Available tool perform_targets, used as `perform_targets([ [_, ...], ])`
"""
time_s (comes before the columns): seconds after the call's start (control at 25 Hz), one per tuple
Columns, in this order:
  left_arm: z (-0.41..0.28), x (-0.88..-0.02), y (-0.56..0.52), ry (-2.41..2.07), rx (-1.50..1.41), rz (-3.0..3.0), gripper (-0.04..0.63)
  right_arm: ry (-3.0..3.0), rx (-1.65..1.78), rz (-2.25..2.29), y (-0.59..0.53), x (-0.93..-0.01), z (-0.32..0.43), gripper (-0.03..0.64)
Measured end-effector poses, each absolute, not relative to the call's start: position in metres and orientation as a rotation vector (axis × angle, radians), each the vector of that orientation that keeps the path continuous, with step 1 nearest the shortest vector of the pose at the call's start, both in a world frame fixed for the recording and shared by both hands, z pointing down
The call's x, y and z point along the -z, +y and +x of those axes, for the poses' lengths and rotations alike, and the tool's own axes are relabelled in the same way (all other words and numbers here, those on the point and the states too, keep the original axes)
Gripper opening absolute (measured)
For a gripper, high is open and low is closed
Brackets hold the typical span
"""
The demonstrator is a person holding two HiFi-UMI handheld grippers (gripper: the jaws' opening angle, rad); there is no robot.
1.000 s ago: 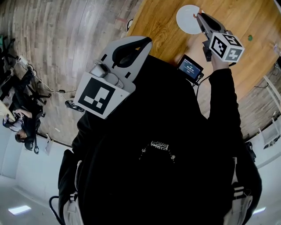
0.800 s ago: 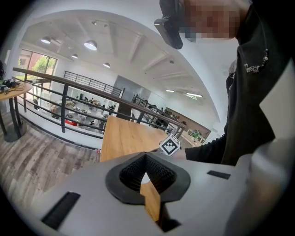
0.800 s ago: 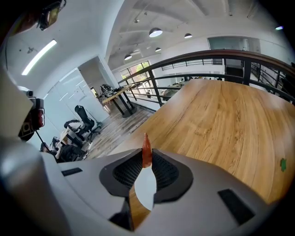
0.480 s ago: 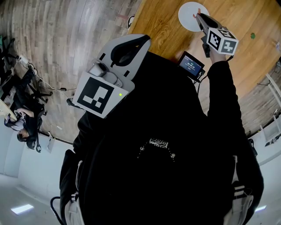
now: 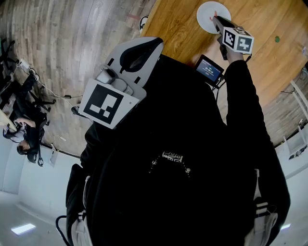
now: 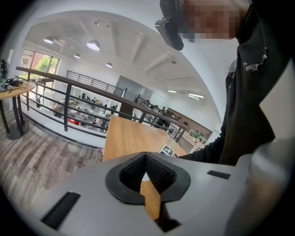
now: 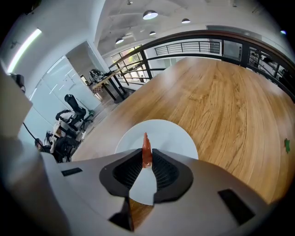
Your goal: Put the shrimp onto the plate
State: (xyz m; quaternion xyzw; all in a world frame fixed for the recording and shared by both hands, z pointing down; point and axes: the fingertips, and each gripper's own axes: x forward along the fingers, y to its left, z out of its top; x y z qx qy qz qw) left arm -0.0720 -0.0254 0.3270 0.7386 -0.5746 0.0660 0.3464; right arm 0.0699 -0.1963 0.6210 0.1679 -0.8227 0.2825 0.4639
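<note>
A thin orange-red shrimp stands pinched between the tips of my right gripper, which is shut on it. Right behind and below it lies the round white plate on the wooden table. In the head view the right gripper reaches out at the top right, its tips over the plate's near edge. My left gripper is held up close to the person's chest, off the table. Its jaws are shut with nothing between them.
A small device with a lit screen sits at the table's near edge, under the right arm. A tiny green thing lies on the table to the right of the plate. Railings and chairs stand beyond the table, over grey plank floor.
The right gripper with the shrimp has moved a little farther out and up over the plate. The left gripper has barely moved.
</note>
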Motion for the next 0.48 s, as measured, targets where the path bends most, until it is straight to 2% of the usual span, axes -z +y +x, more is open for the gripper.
perform_targets([
  [0.48,-0.0734,-0.3245,-0.0236,-1.494,-0.162,1.919,-0.003,-1.965,-0.624,0.444,-0.201,-0.6262,0.0741,0.078],
])
